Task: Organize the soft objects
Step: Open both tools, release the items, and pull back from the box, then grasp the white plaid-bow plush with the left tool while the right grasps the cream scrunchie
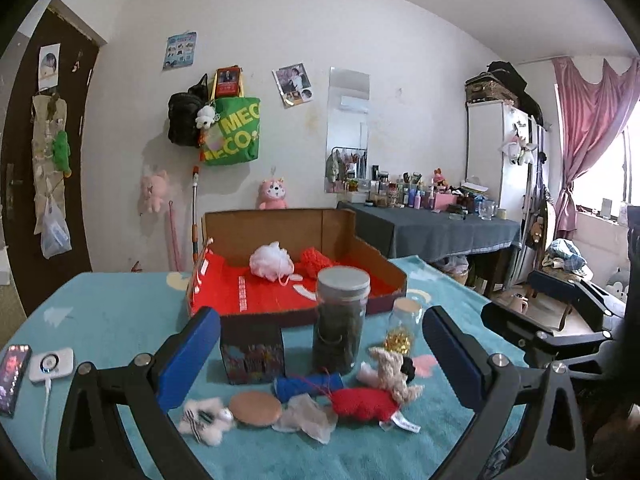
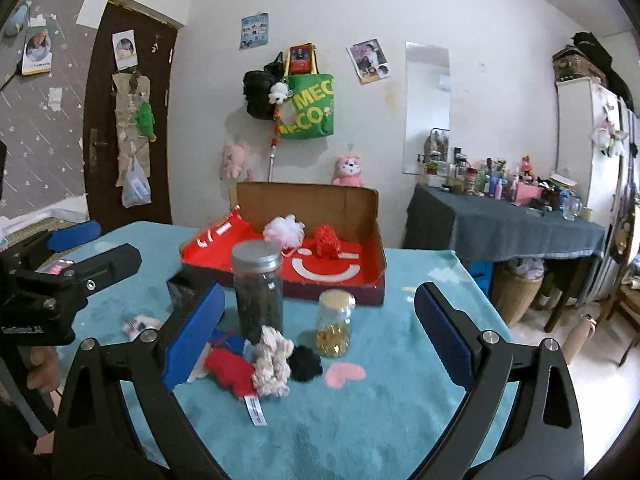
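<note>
A cardboard box [image 1: 384, 266] with a red lining stands at the back of the teal table and holds a white mesh pouf [image 1: 271, 260] and a red yarn ball [image 1: 316, 261]. In front lie a red plush [image 1: 362, 402], a beige rope toy [image 1: 394, 368], a blue yarn roll [image 1: 308, 385], a black pom [image 2: 305, 363] and a white fluffy toy [image 1: 206, 420]. My left gripper [image 1: 320, 354] hovers open above them. My right gripper [image 2: 318, 336] is open too, with the red plush [image 2: 232, 372] and rope toy [image 2: 274, 362] between its fingers, untouched.
A tall dark jar [image 1: 341, 320], a small glass jar of gold bits [image 2: 335, 328], a dark printed box [image 1: 253, 354], a round cork lid [image 1: 256, 409] and crumpled plastic [image 1: 308, 420] share the table. A phone [image 1: 12, 376] and white device [image 1: 52, 365] lie at the left.
</note>
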